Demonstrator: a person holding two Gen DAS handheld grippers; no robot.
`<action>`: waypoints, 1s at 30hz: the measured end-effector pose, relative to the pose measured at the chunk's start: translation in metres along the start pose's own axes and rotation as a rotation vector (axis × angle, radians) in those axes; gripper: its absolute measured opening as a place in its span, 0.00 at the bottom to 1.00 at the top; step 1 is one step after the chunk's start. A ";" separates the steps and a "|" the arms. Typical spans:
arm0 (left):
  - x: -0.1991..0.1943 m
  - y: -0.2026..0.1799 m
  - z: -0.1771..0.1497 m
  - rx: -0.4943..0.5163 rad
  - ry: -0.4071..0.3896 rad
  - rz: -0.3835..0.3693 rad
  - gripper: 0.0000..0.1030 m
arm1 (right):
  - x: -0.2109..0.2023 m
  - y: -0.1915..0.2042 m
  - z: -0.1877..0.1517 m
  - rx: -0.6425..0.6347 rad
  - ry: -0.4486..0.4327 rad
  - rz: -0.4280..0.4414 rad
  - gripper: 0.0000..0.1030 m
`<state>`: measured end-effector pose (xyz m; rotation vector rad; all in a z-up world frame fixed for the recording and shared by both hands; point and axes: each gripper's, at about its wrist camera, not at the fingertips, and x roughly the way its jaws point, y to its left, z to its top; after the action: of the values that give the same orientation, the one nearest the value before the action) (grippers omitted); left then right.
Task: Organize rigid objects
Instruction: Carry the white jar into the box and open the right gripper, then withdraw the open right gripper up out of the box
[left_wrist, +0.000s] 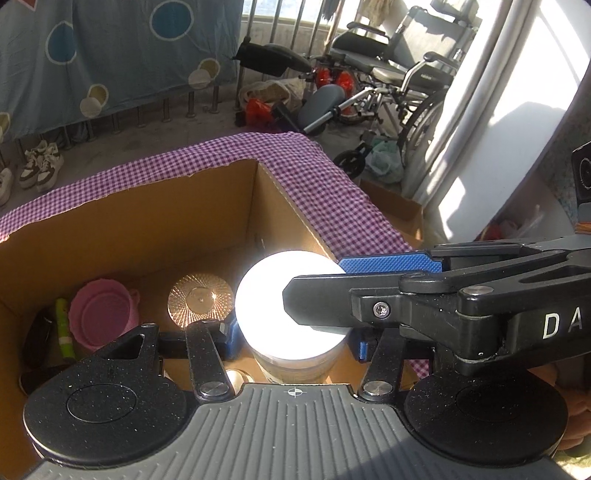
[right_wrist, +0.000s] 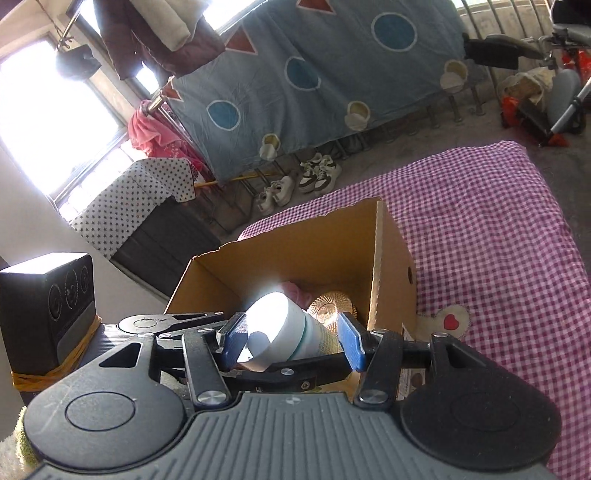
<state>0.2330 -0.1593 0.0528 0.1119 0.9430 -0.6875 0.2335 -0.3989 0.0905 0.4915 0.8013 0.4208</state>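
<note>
A jar with a white lid (left_wrist: 273, 295) hangs over the open cardboard box (left_wrist: 147, 221), near its right wall. My left gripper (left_wrist: 297, 341) is shut on the jar's sides with its blue pads. From the right, my right gripper (left_wrist: 312, 280) straddles the jar end to end, one finger across the lid. In the right wrist view the jar (right_wrist: 291, 332) lies tilted between the right gripper's (right_wrist: 293, 341) blue pads, with a gap at its base; the gripper is open. A left finger (right_wrist: 291, 374) runs under the jar.
In the box lie a pink cup (left_wrist: 103, 314), a cut-glass dish (left_wrist: 201, 301) and a green tube (left_wrist: 62, 328). The box (right_wrist: 295, 251) stands on a purple checked cloth (right_wrist: 480, 240). Beyond are a wheelchair (left_wrist: 402, 66), shoes (right_wrist: 317, 173) and a hanging blue sheet (right_wrist: 332, 74).
</note>
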 end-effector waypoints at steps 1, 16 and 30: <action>0.002 0.000 0.000 -0.001 0.007 0.004 0.51 | 0.000 -0.001 0.000 0.002 -0.002 0.000 0.57; 0.022 -0.002 -0.002 0.014 0.022 0.051 0.55 | -0.012 -0.009 -0.001 0.012 -0.039 -0.005 0.57; -0.024 -0.011 -0.005 0.012 -0.167 0.053 0.91 | -0.066 0.011 -0.018 0.022 -0.168 -0.006 0.57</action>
<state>0.2139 -0.1540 0.0704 0.0887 0.7735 -0.6429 0.1766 -0.4208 0.1238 0.5377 0.6461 0.3603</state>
